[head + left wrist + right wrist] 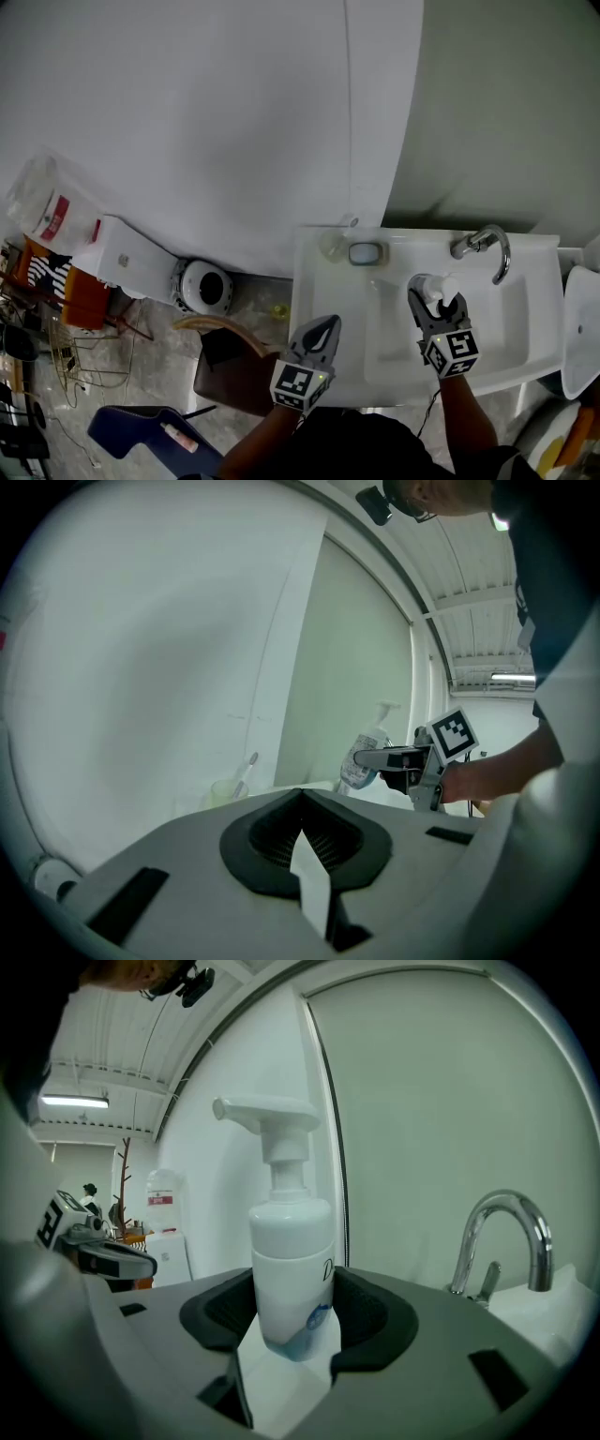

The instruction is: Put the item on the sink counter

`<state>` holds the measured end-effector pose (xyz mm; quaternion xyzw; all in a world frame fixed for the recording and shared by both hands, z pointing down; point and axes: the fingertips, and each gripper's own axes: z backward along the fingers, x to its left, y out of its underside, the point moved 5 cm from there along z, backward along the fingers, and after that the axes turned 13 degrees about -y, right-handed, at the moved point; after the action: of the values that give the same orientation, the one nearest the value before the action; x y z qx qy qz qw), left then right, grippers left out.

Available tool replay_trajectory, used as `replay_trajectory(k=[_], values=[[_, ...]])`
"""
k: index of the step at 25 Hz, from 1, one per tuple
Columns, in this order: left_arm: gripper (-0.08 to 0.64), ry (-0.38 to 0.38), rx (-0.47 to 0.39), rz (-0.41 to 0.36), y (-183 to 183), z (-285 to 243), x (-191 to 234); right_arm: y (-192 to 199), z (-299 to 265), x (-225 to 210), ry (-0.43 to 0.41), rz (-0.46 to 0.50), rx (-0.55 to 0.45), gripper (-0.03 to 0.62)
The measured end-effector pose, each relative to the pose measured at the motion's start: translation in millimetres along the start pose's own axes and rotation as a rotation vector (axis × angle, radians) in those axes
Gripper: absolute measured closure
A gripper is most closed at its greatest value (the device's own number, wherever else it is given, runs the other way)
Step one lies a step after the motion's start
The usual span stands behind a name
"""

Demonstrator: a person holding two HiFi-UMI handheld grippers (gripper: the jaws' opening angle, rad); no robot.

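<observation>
Currently transporting: right gripper (pixel 437 300) fingers are clamping the white pump bottle (pixel 286 1260), apparently hanging over the basin (pixel 394 347) near the faucet (pixel 487 246). Left gripper (pixel 325 328) fingers are sitting together, empty. Next: lowering it upright onto the sink's rim surface (pixel 323 281).

A white wall (pixel 187 112) rises ahead of the fingers (pixel 323 336) and meets a pale green panel (pixel 506 112) further right. Left of the fingers, a mottled stone floor (pixel 150 328) holds a white water dispenser (pixel 127 255) and a brown chair (pixel 225 380). A strip light (pixel 75 1101) glows on the ribbed ceiling (pixel 112 1044).
</observation>
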<state>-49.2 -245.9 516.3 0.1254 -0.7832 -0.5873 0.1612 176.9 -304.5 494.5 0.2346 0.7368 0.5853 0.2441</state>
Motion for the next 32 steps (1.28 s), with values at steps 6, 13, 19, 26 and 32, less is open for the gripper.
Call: replay_trajectory(k=[6,13,19,26,32], values=[[0.546,-0.003,0.040,0.027,15,-10,16,29,-41,-29,0.037,0.005,0.049,0.334],[0.548,-0.006,0.073,0.027,25,-18,34,57,-84,-57,0.053,0.016,0.095,0.334],[0.546,-0.007,0.099,-0.021,33,-19,48,78,-107,-83,0.075,0.041,0.158,0.334],[0.546,-0.005,0.125,-0.025,39,-17,54,94,-127,-99,0.080,0.031,0.192,0.335],[0.548,-0.009,0.107,-0.082,33,-18,54,103,-139,-102,0.082,0.040,0.196,0.335]])
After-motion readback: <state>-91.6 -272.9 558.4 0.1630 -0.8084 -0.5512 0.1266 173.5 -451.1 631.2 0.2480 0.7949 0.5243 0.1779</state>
